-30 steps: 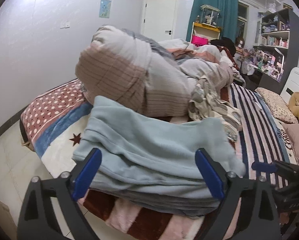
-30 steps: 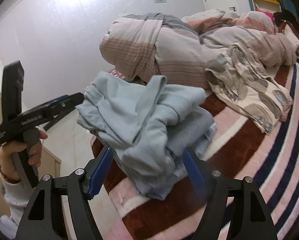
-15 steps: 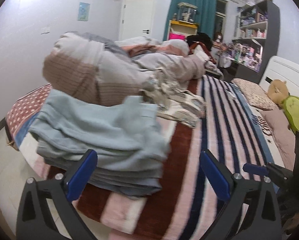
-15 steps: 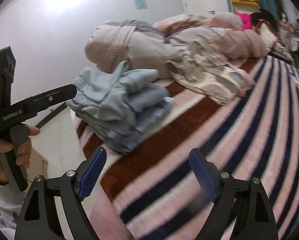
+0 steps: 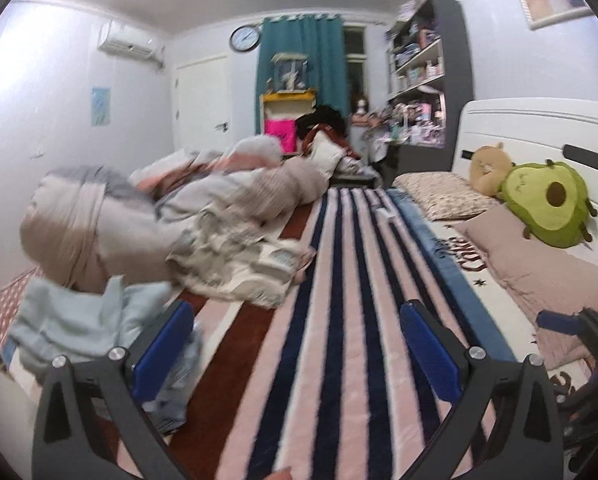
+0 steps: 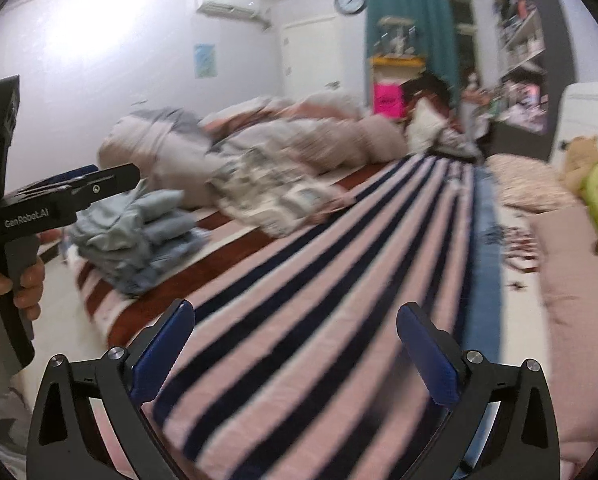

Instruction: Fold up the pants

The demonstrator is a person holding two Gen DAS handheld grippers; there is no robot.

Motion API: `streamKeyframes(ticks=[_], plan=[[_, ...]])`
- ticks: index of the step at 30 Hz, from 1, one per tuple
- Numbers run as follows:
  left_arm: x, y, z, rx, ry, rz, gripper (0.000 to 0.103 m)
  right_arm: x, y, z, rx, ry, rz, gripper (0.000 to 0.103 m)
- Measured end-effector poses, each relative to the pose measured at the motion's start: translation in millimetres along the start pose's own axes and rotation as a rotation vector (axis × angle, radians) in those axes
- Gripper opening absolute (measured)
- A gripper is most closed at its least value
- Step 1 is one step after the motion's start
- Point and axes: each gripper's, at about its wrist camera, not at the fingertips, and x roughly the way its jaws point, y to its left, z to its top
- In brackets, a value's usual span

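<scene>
A stack of folded light blue pants (image 5: 79,320) lies at the bed's near left corner; it also shows in the right wrist view (image 6: 135,232). My left gripper (image 5: 295,344) is open and empty, hovering over the striped blanket (image 5: 339,280) to the right of the stack. My right gripper (image 6: 295,344) is open and empty over the same blanket (image 6: 319,280), well right of the stack. The left gripper's body (image 6: 39,208) shows at the left of the right wrist view, held in a hand.
A bunched quilt (image 5: 139,216) and a patterned cloth (image 5: 243,260) lie along the bed's left side. Pillows (image 5: 539,272), an avocado plush (image 5: 547,208) and a headboard (image 5: 539,128) are at the right. Shelves (image 5: 423,72) and a door (image 5: 203,100) stand at the far wall.
Both grippers have swung right, away from the folded pants stack, toward the middle of the striped blanket. The stack has shifted to the left edge of both views.
</scene>
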Motion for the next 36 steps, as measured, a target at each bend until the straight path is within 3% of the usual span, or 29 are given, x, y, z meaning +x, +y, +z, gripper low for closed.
streamKeyframes(ticks=[8,36], plan=[[-3.2,-35.0,8.7,0.003,-0.055,-0.073,0.102,-40.7,-29.2,-1.0,0.044,-0.108,-0.059,0.102],[0.9,-30.3,0.4,0.000,-0.043,-0.075,0.102,-42.8,-33.8,-0.2,0.079,-0.118,-0.064,0.102]])
